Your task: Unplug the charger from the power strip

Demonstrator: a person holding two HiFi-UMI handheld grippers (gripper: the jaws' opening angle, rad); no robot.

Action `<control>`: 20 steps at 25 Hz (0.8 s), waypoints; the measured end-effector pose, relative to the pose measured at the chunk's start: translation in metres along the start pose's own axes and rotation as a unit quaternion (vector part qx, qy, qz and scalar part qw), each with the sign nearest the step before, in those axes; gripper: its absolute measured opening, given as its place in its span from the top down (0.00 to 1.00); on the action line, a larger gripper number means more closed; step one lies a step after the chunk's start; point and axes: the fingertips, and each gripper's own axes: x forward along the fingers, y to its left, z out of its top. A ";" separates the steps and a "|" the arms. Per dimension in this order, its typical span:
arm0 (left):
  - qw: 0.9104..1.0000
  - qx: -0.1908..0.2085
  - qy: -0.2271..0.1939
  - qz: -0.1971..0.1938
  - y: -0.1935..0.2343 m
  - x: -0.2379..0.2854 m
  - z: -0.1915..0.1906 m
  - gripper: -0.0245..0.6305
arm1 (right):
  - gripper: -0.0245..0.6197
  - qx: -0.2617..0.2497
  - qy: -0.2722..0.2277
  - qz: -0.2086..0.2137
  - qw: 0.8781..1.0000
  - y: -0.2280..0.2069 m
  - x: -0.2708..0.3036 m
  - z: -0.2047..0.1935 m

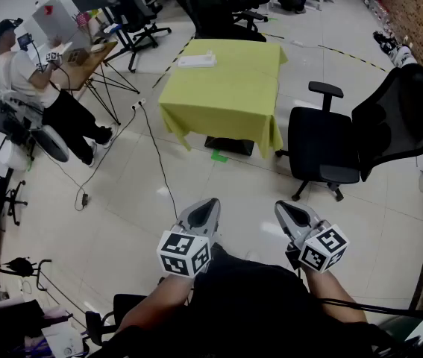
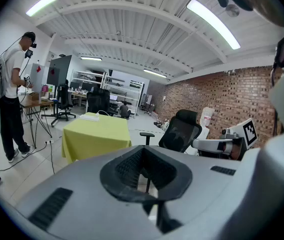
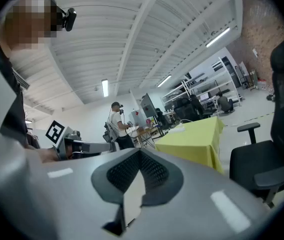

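Observation:
A white power strip (image 1: 196,60) lies at the far left edge of a table under a yellow-green cloth (image 1: 226,95), a few steps ahead of me. A small white lump stands on the strip's right end; it is too small to tell as the charger. The strip also shows in the left gripper view (image 2: 89,116) and faintly in the right gripper view (image 3: 179,128). My left gripper (image 1: 210,203) and right gripper (image 1: 283,206) hover side by side close to my body, far from the table. Both have their jaws together with nothing between them, as seen along the left gripper (image 2: 144,156) and the right gripper (image 3: 139,165).
A black office chair (image 1: 330,148) stands right of the table. A black cable (image 1: 159,162) with a floor socket (image 1: 138,104) runs across the tiles on the left. A person (image 1: 32,80) works at a desk far left. More chairs (image 1: 211,10) stand behind the table.

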 end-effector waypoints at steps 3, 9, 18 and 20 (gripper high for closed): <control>1.000 0.000 0.000 0.000 0.015 0.003 0.001 0.95 | 0.96 -0.001 0.001 0.001 1.000 0.000 0.016 -0.003; 1.000 -0.009 0.006 0.005 0.050 0.014 0.005 0.95 | 0.96 -0.001 0.013 0.002 1.000 -0.004 0.052 -0.001; 1.000 -0.020 -0.010 0.008 0.119 0.030 0.035 0.95 | 0.96 -0.025 0.031 0.018 0.999 0.004 0.127 0.021; 1.000 -0.023 -0.014 0.006 0.136 0.036 0.041 0.95 | 0.96 -0.032 0.033 0.018 0.999 0.005 0.146 0.028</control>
